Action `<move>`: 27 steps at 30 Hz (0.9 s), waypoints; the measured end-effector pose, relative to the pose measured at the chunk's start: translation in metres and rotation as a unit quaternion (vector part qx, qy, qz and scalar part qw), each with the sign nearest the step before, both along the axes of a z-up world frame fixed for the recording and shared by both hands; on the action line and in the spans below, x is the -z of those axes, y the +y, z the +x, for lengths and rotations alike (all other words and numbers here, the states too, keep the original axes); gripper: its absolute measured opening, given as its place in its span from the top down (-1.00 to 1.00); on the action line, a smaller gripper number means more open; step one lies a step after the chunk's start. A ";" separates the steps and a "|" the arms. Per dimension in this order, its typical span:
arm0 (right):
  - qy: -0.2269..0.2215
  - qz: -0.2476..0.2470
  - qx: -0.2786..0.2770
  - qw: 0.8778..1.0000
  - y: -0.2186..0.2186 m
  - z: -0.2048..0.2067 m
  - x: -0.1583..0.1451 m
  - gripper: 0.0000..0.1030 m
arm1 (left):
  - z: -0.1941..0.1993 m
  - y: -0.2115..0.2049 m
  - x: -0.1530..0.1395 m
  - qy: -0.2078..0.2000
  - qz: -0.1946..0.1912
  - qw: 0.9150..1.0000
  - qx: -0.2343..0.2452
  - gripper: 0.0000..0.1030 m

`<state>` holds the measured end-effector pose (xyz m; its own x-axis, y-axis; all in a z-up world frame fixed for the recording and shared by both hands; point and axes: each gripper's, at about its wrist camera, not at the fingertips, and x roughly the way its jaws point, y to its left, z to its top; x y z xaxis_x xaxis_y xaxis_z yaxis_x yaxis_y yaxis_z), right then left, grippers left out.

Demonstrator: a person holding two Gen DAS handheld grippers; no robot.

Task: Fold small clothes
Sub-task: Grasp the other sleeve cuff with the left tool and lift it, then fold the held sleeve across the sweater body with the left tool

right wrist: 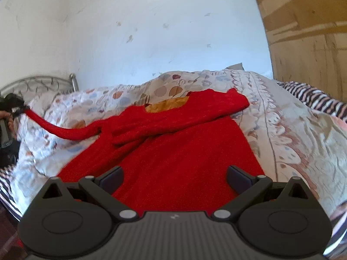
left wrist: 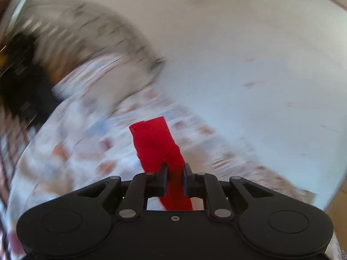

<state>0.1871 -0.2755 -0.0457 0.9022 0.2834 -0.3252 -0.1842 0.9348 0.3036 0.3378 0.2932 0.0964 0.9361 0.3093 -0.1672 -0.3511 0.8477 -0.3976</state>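
Headboard rails, grey metal, sit far left in the right wrist view, and just below them the left tongs are clamped on the cuff of one sleeve, which is pulled out to the side, lifted off the bed. From the left wrist view those tongs are squeezed together on that strip of red knit, background all smeary with blur. Moving right, the red sweater lies spread on the patterned bedspread, neck end away from the camera, with an orange-yellow lining showing at the neck opening. Its other sleeve is folded across the chest. Right tongs hang over the lower part of the sweater, fingers wide apart, gripping nothing. Far right there's a striped blanket and a wooden wardrobe.
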 end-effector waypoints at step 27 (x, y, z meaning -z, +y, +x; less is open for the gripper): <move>0.018 0.034 0.103 0.994 -0.085 -0.045 0.009 -1.00 | 0.000 -0.351 0.095 0.088 0.140 0.850 0.501 0.68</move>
